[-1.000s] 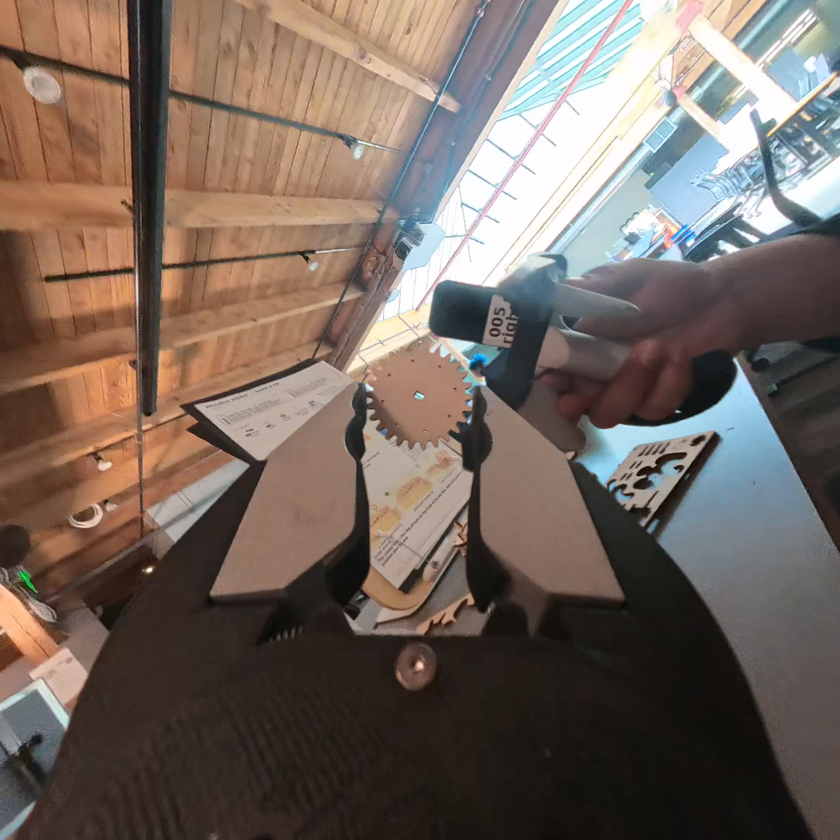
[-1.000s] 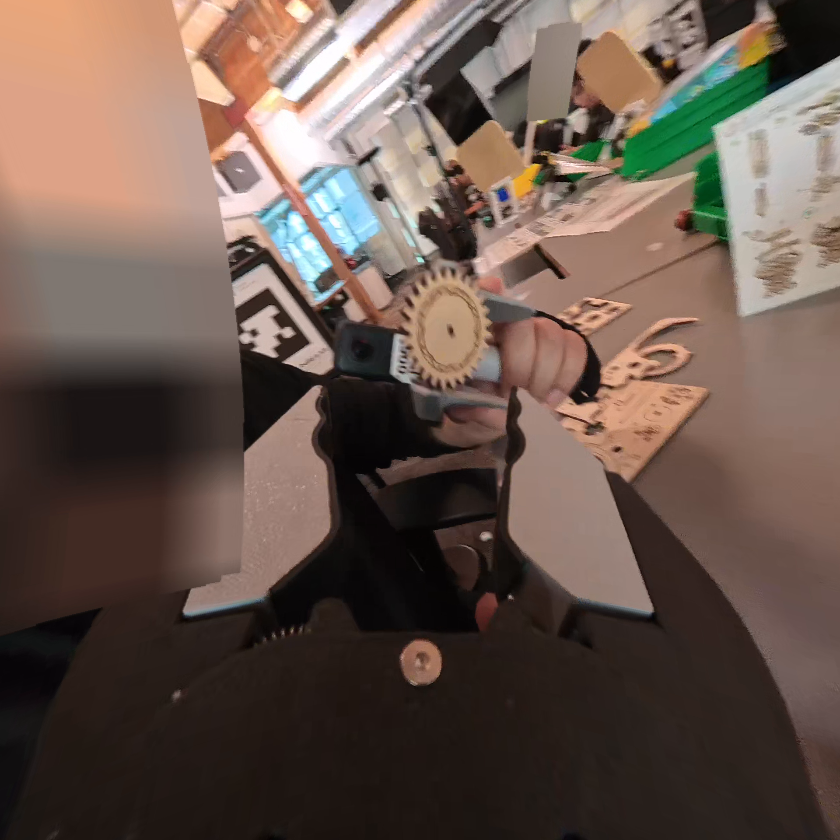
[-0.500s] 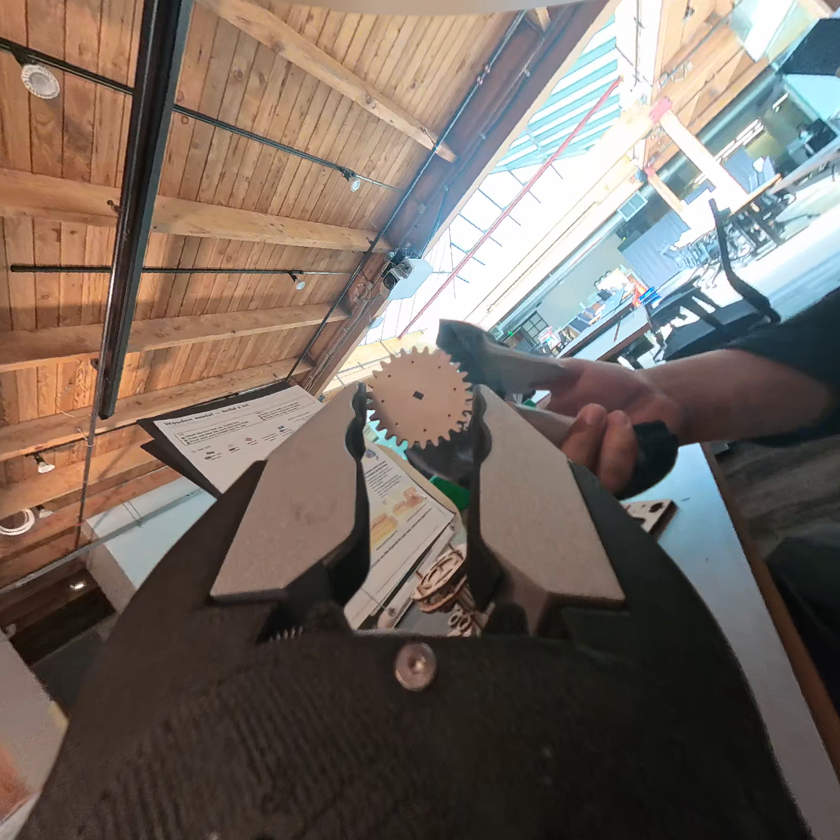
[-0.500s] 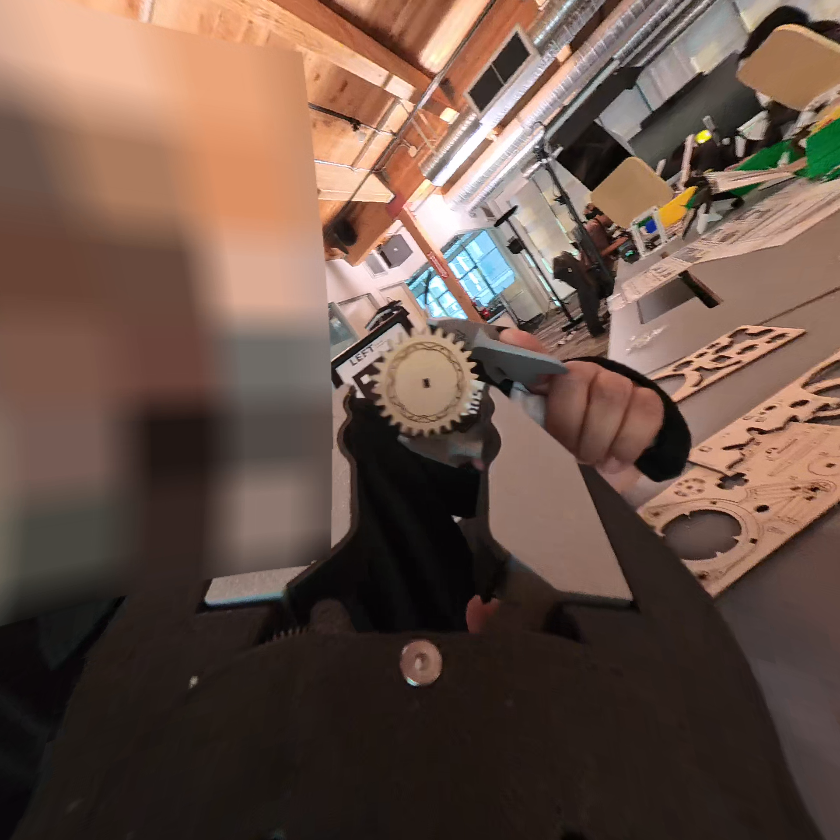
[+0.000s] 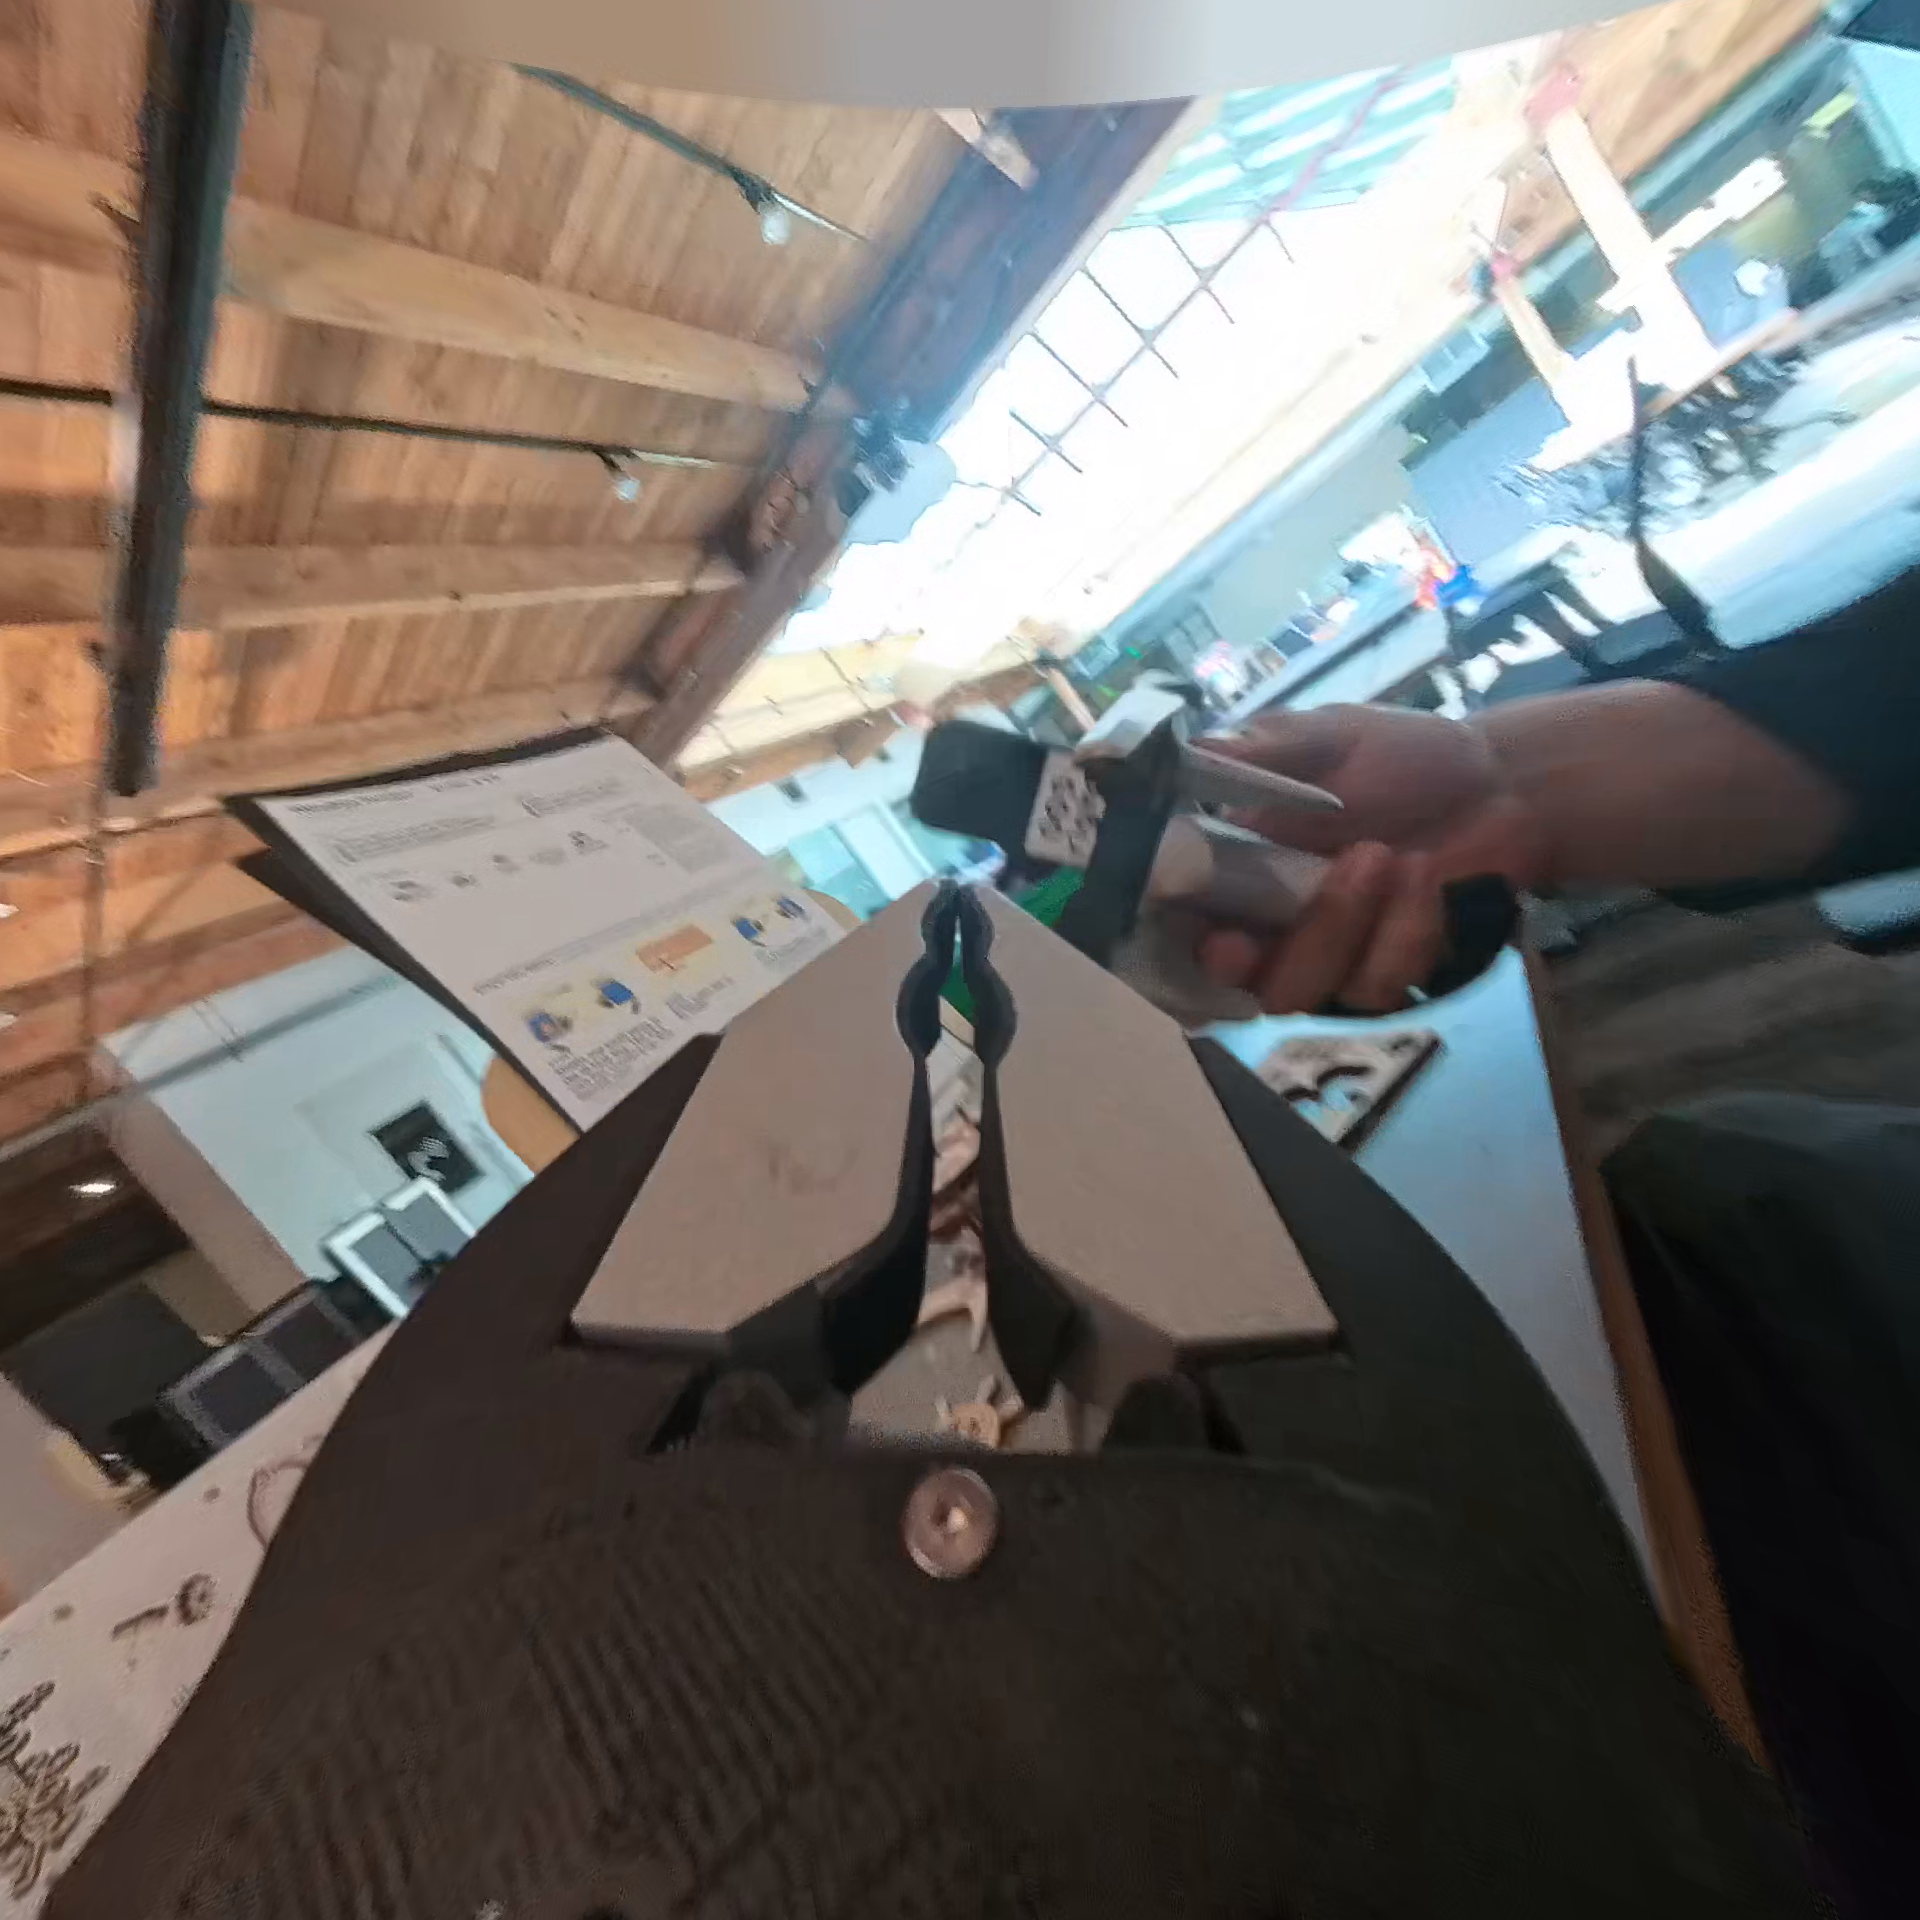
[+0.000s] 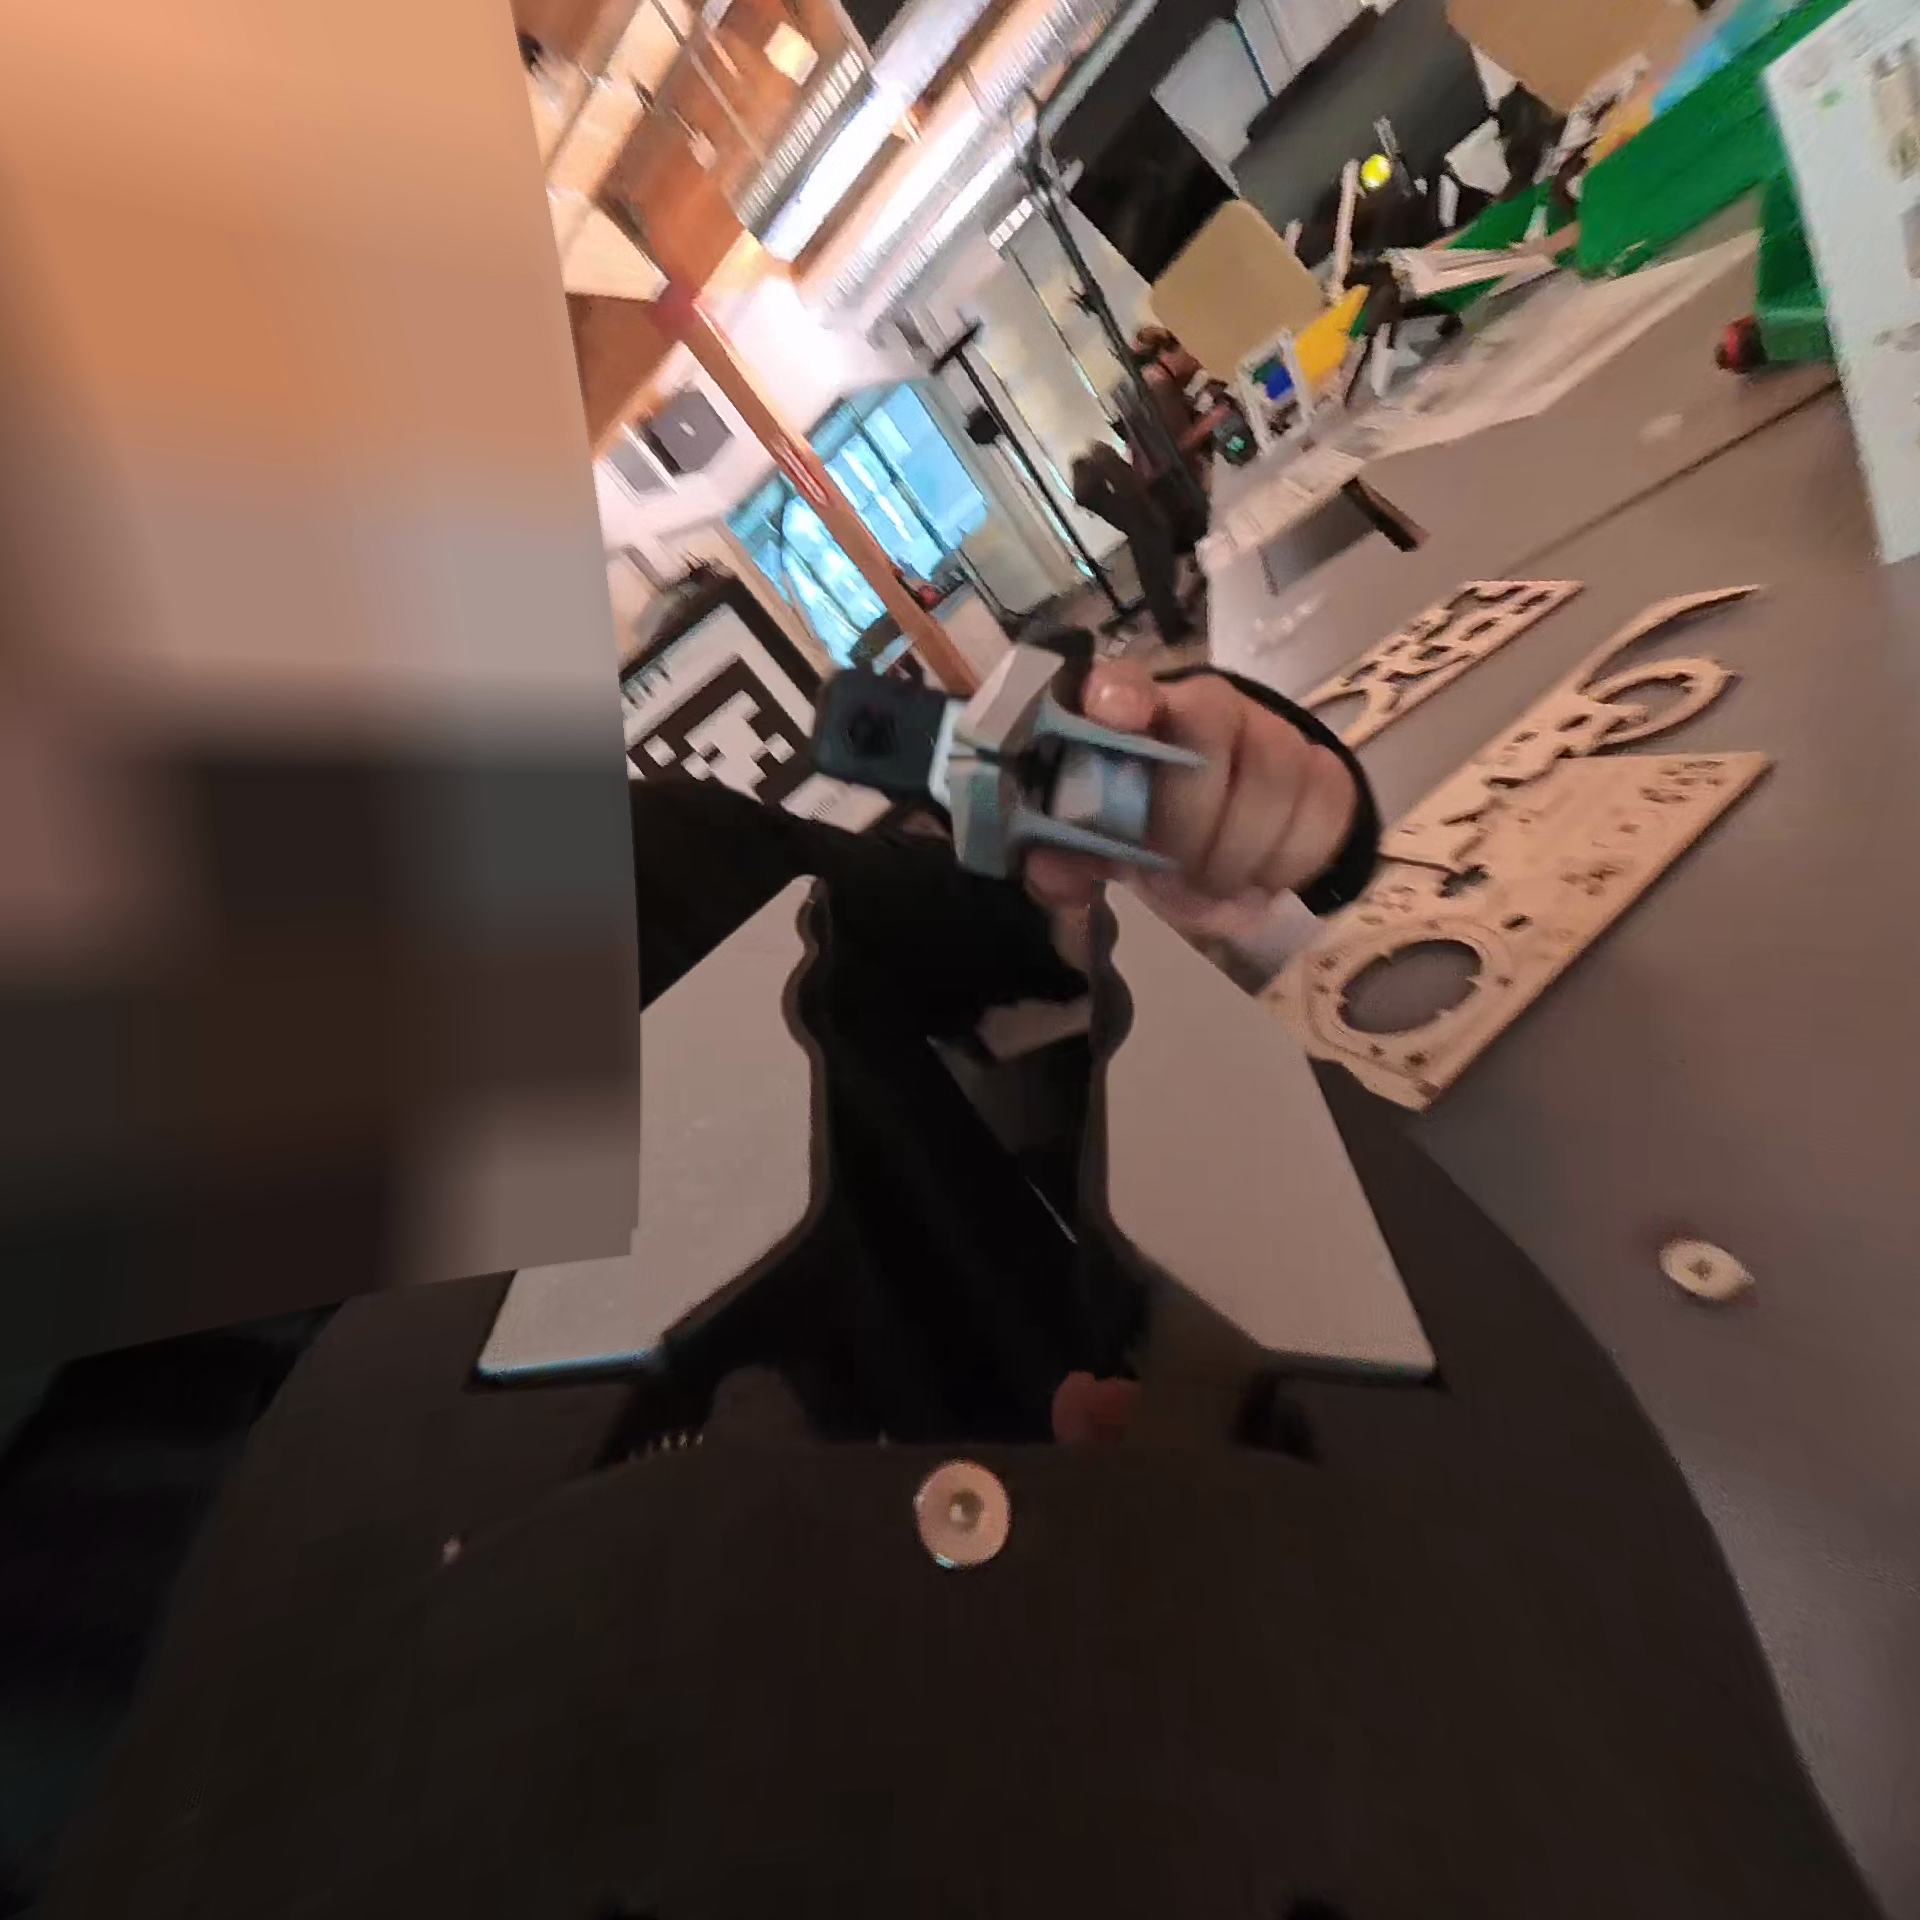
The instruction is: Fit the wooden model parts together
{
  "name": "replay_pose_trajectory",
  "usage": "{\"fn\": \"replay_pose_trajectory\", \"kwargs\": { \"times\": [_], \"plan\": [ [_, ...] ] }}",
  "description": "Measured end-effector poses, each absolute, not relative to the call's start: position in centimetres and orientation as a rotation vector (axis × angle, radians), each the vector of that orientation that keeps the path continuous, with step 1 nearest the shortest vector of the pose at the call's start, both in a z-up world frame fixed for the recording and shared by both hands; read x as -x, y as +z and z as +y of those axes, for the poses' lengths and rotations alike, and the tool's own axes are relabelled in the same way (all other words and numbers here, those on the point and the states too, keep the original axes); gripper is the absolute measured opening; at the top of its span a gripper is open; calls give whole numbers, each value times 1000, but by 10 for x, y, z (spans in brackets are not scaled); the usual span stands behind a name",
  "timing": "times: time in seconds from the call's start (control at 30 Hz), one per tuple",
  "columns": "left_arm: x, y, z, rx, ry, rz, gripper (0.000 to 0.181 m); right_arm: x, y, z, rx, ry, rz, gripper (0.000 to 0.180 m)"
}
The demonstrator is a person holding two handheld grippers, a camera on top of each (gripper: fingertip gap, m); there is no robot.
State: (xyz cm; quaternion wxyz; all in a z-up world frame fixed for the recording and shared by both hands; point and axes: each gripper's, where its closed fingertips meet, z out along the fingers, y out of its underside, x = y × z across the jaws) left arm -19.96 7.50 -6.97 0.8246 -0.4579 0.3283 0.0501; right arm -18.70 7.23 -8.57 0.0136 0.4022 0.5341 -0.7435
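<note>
No more gear between the tips of the left gripper (image 5: 958,904), unlike half a second ago: now pressed together, empty. Right gripper (image 6: 956,930) spread wide, holding nothing. Lying on the table (image 6: 1714,1039), to the right gripper's right: one small round wooden piece (image 6: 1704,1270), possibly that gear, too blurred to confirm. Counted on the table: three cut-out sheets (image 6: 1507,883) in the right view, one in the left. One instruction sheet (image 5: 540,883) beyond the left tips.

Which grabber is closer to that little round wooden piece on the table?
Right. The right gripper is just beside the wooden piece; the left gripper is held in the air, farther off.
</note>
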Motion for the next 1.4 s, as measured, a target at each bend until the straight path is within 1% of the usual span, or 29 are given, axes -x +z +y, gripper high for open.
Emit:
{"fn": "replay_pose_trajectory", "kwargs": {
  "times": [0.03, 0.07, 0.13, 0.23, 0.27, 0.3, 0.33, 0.37, 0.4, 0.5, 0.53, 0.63, 0.83, 0.93, 0.97, 1.1, 1.3, 1.4],
  "plan": [
    [203, -75, 70, 1023, 78, 731, 0, 180, -89, 78, -1289, -2298, 1753, 49],
    [213, -81, 70, 1108, 62, 732, 0, 174, -93, 86, -1349, -2270, 1857, 49],
    [243, -96, 83, 1329, 47, 654, 0, 164, -97, 115, -1515, -2225, 2048, 53],
    [277, -112, 96, 1493, 41, 614, 1, 159, -100, 176, -1833, -2177, 2178, 54],
    [285, -114, 99, 1527, 41, 600, 11, 157, -99, 193, -1912, -2186, 2163, 55],
    [287, -114, 100, 1550, 15, 605, 16, 154, -97, 204, -1948, -2215, 2140, 55],
    [285, -114, 100, 1565, -31, 620, 16, 150, -96, 212, -1956, -2254, 2119, 54],
    [284, -116, 100, 1592, -67, 626, 21, 146, -95, 218, -1966, -2292, 2096, 52],
    [287, -119, 103, 1627, -77, 603, 30, 142, -97, 223, -1981, -2301, 2083, 52],
    [297, -128, 110, 1698, -109, 539, 49, 134, -115, 240, -2075, -2200, 2117, 56],
    [300, -130, 113, 1711, -118, 518, 52, 131, -121, 246, -2117, -2165, 2143, 57],
    [305, -137, 120, 1731, -148, 451, 53, 124, -137, 265, -2251, -2075, 2207, 61],
    [317, -157, 124, 1843, -177, 271, 59, 102, -172, 332, -2702, -1689, 2306, 71],
    [324, -183, 125, 2051, -192, 152, 81, 93, -197, 356, -2874, -1388, 2272, 80],
    [323, -189, 127, 2097, -190, 148, 85, 91, -203, 361, -2906, -1321, 2269, 81],
    [327, -193, 138, 2130, -51, 75, 83, 77, -206, 372, -3039, -1258, 2213, 82],
    [300, -180, 123, 2077, 47, -30, 81, 15, -173, 339, -3125, -1385, 2150, 83],
    [286, -177, 115, 2065, 99, -92, 77, -25, -171, 319, -3175, -1428, 2071, 83]
  ]
}}
